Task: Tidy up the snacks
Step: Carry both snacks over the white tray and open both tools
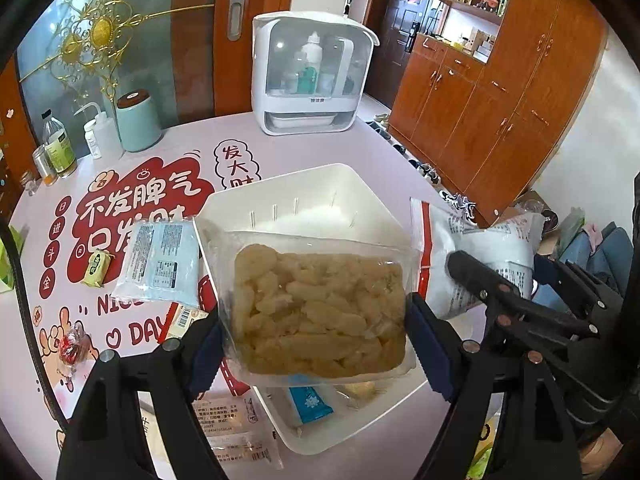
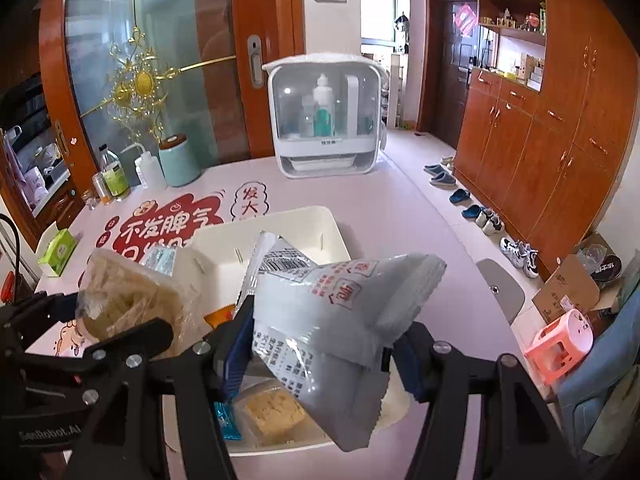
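We're at a pale pink table (image 1: 360, 144) with a big red cartoon print and bold characters across its top. At the far edge stands a white cabinet with a clear front (image 1: 312, 76), bottles inside it. Far left we have a mint canister (image 1: 138, 122), a white squeeze bottle (image 1: 102, 132) and a few jars. Behind them sits a glass door with a gold ornament, and off to the right a run of wooden cupboards (image 2: 540, 152) with shoes lined along the floor.

In the middle of the table sits the white bin (image 1: 304, 188), and both tools hang above it. Our left gripper (image 1: 316, 344) has its blue pads clamped on the two sides of a clear pack of pale fried snacks (image 1: 320, 312), jaws standing wide around it, the pack hovering over the near-left part of the bin. Our right gripper (image 2: 320, 360) pinches a white printed bag (image 2: 340, 320), which juts up and away from the jaws over the bin's right half. The two held packs sit close beside each other.

Down in the bin's near end we see a blue wrapper (image 1: 310, 402) and a small yellowish pack (image 2: 274, 410). Left of the bin on the table lie a light blue packet (image 1: 160, 264), a small yellow sweet (image 1: 96, 268) and a red-wrapped candy (image 1: 72, 348).
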The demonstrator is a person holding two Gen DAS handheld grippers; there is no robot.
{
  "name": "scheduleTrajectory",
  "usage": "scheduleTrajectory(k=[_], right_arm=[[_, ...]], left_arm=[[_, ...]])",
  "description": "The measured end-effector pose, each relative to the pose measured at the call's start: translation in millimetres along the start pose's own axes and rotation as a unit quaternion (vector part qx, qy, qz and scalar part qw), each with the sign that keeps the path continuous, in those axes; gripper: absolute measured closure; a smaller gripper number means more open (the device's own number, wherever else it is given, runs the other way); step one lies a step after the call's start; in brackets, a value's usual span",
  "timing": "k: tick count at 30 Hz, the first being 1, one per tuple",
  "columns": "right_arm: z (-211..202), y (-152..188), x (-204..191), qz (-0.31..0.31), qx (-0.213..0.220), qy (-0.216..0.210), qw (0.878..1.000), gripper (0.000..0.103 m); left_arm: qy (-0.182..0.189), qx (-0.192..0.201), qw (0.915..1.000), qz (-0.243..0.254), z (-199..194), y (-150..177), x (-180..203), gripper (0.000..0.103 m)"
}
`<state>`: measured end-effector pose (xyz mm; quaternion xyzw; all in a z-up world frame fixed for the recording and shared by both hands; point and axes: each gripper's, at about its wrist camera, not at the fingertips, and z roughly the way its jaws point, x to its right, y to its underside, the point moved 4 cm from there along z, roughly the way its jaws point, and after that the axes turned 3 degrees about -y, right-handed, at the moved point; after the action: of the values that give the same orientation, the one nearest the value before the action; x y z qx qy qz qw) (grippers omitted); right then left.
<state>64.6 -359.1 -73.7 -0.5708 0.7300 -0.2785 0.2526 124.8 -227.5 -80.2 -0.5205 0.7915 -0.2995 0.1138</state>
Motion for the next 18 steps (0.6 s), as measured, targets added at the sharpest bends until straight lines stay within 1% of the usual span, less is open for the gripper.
scheduleTrajectory(k=[3, 5, 7, 8, 9, 10, 13, 15, 18], right_arm=[[8, 4, 0, 0.001, -0.014, -0.008, 1.0, 0.039], [14, 8, 1, 0.007, -0.03, -0.014, 0.999, 0.038], [19, 11, 3, 0.018, -0.045, -0.024, 0.999, 0.035], [21, 13, 3, 0.023, -0.049, -0.028, 0.998, 0.034], [22, 14, 3, 0.025, -0.051, -0.03, 0.998, 0.028], [21, 14, 3, 0.026, -0.049, -0.03, 0.998, 0.021], [18, 13, 2, 0.026, -0.036, -0.023, 0.999, 0.009], [17, 12, 0, 0.025, -0.031, -0.026, 0.999, 0.008], [16, 9, -2, 0.027, -0.025, -0.031, 0.999, 0.008]], left_arm=[[0.0, -0.009, 1.0, -0.002, 5, 2, -2, 0.02], [0.002, -0.016, 0.9999, -0.005, 8, 4, -4, 0.014], [0.011, -0.027, 0.9995, -0.014, 12, 7, -9, 0.001], [0.012, -0.027, 0.9993, -0.021, 12, 8, -12, 0.001], [0.012, -0.026, 0.9993, -0.025, 11, 9, -15, 0.001], [0.012, -0.025, 0.9992, -0.028, 10, 10, -17, 0.001], [0.003, -0.023, 0.9993, -0.028, 7, 11, -21, 0.001], [-0.011, -0.015, 0.9996, -0.023, 2, 10, -24, 0.001], [-0.013, -0.005, 0.9997, -0.019, -4, 10, -25, 0.001]])
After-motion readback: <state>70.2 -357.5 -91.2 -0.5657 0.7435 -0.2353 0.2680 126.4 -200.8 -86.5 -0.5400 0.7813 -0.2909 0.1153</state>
